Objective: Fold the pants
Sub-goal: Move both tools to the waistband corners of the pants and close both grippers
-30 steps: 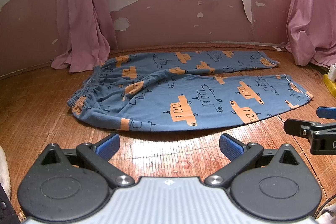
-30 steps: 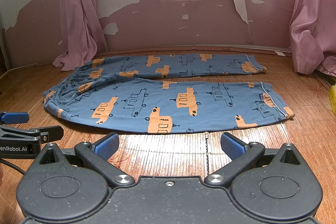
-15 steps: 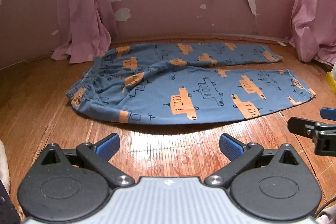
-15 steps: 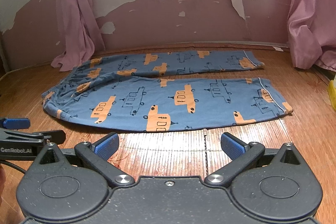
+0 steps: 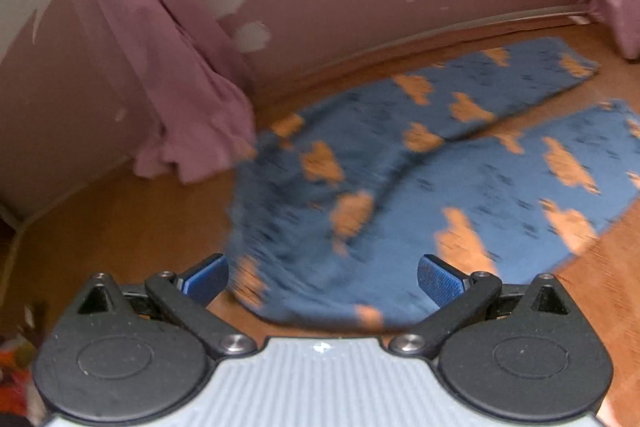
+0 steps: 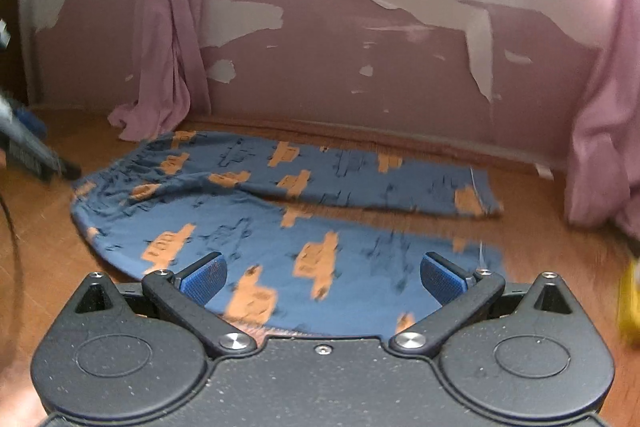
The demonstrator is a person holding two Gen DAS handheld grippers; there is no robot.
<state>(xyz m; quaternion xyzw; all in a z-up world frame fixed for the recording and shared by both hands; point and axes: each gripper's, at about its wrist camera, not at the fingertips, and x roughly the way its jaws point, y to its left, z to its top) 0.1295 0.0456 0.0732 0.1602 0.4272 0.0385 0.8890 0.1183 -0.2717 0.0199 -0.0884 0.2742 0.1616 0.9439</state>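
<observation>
While both tongs hang spread wide and empty, I have swung them in close to the pants. My left tongs [image 5: 322, 279] now sit just over the waistband end [image 5: 256, 267], where half a second ago bare floor lay between them and the cloth; the view has also turned toward the left curtain [image 5: 160, 67]. My right tongs [image 6: 323, 279] have come forward over the near leg [image 6: 320, 267], whose edge now runs under the fingers [image 6: 206, 277]. The pants [image 6: 280, 211] lie flat on the floor [image 6: 560, 259], waist toward the left curtain, legs side by side with a narrow gap between them, the far leg [image 6: 360, 175] near the wall. Both views are smeared by motion. I judge nothing is folded yet; this is the approach to a first grasp, likely the near edge to lay one leg over the other.
</observation>
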